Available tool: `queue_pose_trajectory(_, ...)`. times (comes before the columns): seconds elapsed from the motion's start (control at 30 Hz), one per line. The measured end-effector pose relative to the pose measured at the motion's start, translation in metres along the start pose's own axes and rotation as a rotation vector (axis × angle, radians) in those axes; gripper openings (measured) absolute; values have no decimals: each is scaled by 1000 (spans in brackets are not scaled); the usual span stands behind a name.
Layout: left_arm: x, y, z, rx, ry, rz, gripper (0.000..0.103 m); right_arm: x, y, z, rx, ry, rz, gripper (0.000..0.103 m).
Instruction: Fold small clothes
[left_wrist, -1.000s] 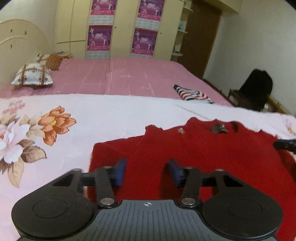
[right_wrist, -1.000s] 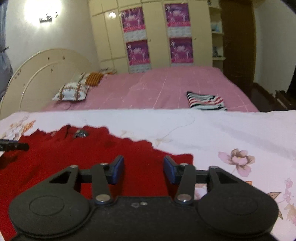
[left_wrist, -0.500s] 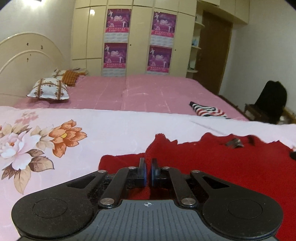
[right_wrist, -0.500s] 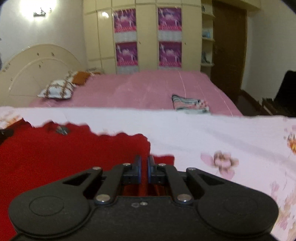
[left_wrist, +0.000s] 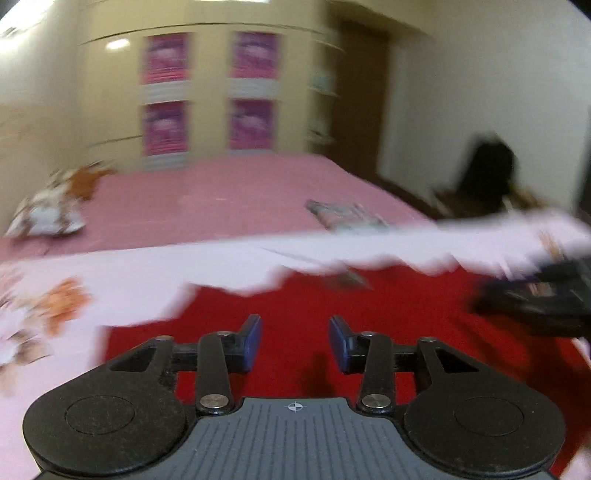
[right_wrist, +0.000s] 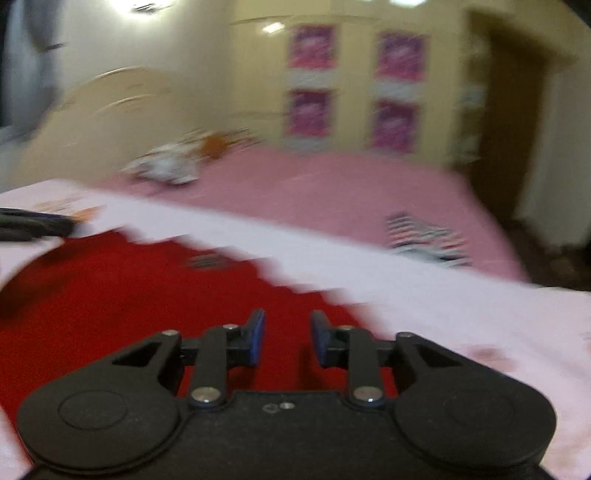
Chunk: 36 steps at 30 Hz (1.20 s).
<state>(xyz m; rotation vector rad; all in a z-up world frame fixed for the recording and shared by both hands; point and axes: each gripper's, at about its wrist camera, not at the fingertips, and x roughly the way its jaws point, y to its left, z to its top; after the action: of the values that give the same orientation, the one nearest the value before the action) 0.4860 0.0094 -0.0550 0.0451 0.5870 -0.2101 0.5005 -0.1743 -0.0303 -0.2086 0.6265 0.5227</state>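
A red knit sweater (left_wrist: 332, 306) lies spread on the floral white-pink sheet (left_wrist: 110, 269); it also shows in the right wrist view (right_wrist: 110, 295). My left gripper (left_wrist: 294, 341) is open and empty, low over the sweater's left part. My right gripper (right_wrist: 287, 338) is open and empty, low over the sweater's right part near its edge. Each gripper shows at the side of the other's view: the right one (left_wrist: 535, 295), the left one (right_wrist: 33, 223). Both views are motion-blurred.
A folded striped garment (right_wrist: 424, 236) lies on the pink bed cover (right_wrist: 314, 192) beyond the sheet. Pillows (left_wrist: 48, 214) sit at the headboard on the left. A wardrobe with purple posters (left_wrist: 210, 99) stands behind. A dark chair (left_wrist: 487, 173) stands at the right wall.
Half a second ago both grippers were shut on the sweater's sleeves. Now both are open and the red fabric lies folded inward over the body. Both cameras have moved, blurring the views.
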Motion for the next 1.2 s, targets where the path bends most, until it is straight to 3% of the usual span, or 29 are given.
queue_pose_trajectory(0.07,9,-17,-6,30,25,-31,49,17,19,0,-23,33,28,30)
queue_pose_trajectory(0.17,19,-7,-12,-9,59,-23,58,28,26,-11,-58,36,-27,33)
queue_pose_trajectory(0.23,15,16,-16,-49,60,66,71,22,6,-16,-26,18,-140,34)
queue_pose_trajectory(0.27,13,28,-19,-54,62,129,71,19,-13,-19,36,19,-207,35)
queue_pose_trajectory(0.3,9,44,-24,-83,57,155,72,16,-39,-24,120,31,-271,35)
queue_pose_trajectory(0.33,4,59,-30,-146,46,146,80,14,-60,-32,187,43,-298,35)
queue_pose_trajectory(0.4,3,66,-32,-171,55,168,80,7,-85,-39,260,46,-254,45)
queue_pose_trajectory(0.5,5,51,-27,-123,59,215,80,-1,-76,-35,214,36,-276,44)
queue_pose_trajectory(0.57,-7,38,-20,-96,20,213,80,-23,-58,-31,199,-29,-302,42)
queue_pose_trajectory(0.63,-26,19,-16,-76,-40,165,80,-39,-33,-30,170,-72,-236,40)
queue_pose_trajectory(0.7,-37,-2,-19,-76,-51,109,80,-45,1,-34,94,-76,-141,35)
queue_pose_trajectory(0.77,-37,-18,-25,-66,-37,73,80,-45,32,-37,30,-65,-55,35)
queue_pose_trajectory(0.87,-24,-32,-38,-18,47,102,80,-34,53,-43,4,-18,-24,34)
queue_pose_trajectory(0.93,-29,-27,-42,-32,39,104,80,-27,54,-46,-8,39,-41,35)
queue_pose_trajectory(1.03,-43,-5,-51,-40,42,158,80,-35,49,-55,-12,41,-113,36)
queue_pose_trajectory(1.13,-61,33,-64,-109,43,160,82,-53,14,-69,84,56,-268,37)
queue_pose_trajectory(1.2,-67,40,-63,-119,54,158,82,-63,-6,-78,154,79,-283,37)
